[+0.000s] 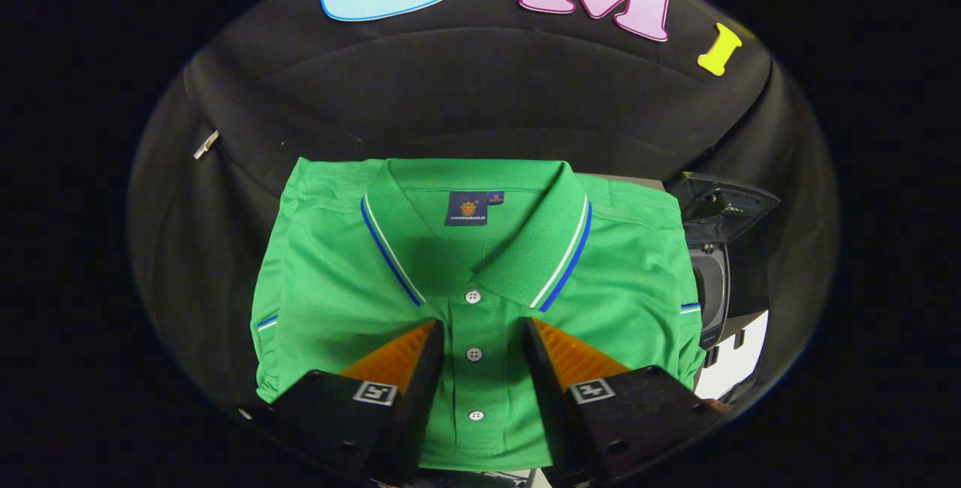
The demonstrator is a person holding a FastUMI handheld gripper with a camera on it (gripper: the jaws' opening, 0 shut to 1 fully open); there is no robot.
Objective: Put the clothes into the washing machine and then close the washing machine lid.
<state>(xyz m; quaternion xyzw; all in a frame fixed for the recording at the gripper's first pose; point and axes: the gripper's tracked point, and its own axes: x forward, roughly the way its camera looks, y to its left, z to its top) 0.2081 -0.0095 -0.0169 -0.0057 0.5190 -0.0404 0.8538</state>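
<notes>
Tongs (480,338) spread, straddling button strip of folded green shirt (338,285). Soft, light, floppy; prob best to pinch a thick bunch w/ the collar (552,248). Washing machine (713,278) beside, lid up.

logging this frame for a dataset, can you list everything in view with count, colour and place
shirt: 1, green with blue and white collar trim, folded flat, under and ahead of the claw, its button placket between the fingers
washer: 1, dark, beside the shirt's right edge, lid raised
cloth wall: 1, black, beyond the shirt
zip pull: 1, silver, on the wall past the shirt's left shoulder
claw: 1, open, fingers apart over the shirt's front, whether they touch the fabric is unclear
</notes>
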